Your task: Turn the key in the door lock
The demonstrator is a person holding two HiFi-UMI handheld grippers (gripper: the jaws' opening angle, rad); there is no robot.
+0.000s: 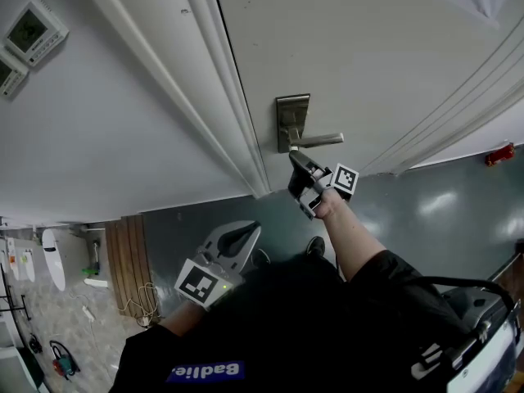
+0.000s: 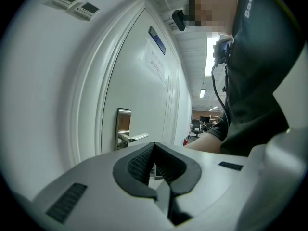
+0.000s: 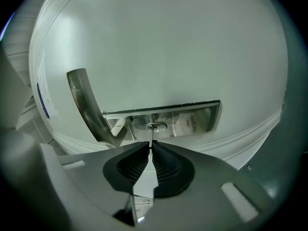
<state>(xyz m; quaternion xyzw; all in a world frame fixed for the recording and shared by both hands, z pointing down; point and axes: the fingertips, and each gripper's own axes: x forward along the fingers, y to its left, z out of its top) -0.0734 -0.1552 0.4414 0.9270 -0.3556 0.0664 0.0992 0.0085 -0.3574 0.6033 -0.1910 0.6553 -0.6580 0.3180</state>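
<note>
White closed door (image 1: pixel 368 56) fills the view. Right gripper (image 3: pixel 151 145) is clamped on the key (image 3: pixel 152 135), seated in the lock plate (image 3: pixel 192 117); the turn seems underway, not finished. Left gripper (image 1: pixel 242 237) hangs low, jaws together, empty.

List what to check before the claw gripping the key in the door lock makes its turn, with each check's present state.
1. Key seated in keyhole: ok.
2. Right claw shut on key: ok.
3. Door handle apart from right claw: ok.
4. Left claw shut, empty, away from door: ok.
5. Key already turned: cannot tell.
</note>
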